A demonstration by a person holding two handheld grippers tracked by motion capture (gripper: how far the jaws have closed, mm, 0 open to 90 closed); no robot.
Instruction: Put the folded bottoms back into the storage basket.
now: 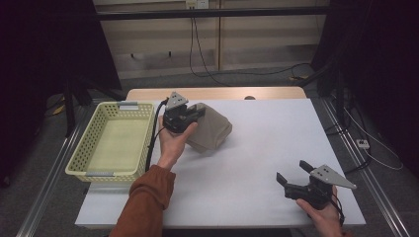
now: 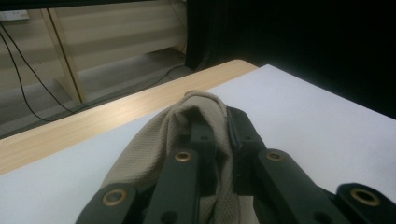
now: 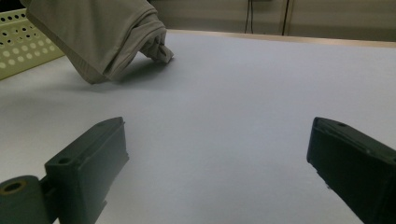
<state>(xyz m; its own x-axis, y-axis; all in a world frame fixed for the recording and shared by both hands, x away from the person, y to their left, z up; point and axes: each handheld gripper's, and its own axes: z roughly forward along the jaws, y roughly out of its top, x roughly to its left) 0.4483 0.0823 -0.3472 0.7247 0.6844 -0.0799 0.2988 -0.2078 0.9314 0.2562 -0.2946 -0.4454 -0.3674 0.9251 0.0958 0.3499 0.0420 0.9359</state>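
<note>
Cloth pinched in left claw; high view adds basket.

No readable text, label, brand or number shows anywhere.

1 beige cloth, 1 basket (yellow-green plastic), 2 grippers

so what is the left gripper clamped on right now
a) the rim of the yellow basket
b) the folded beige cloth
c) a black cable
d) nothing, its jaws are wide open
b: the left gripper has its jaws closed with the beige cloth bunched between them, beside the basket, while the right gripper is open over the table.
</note>
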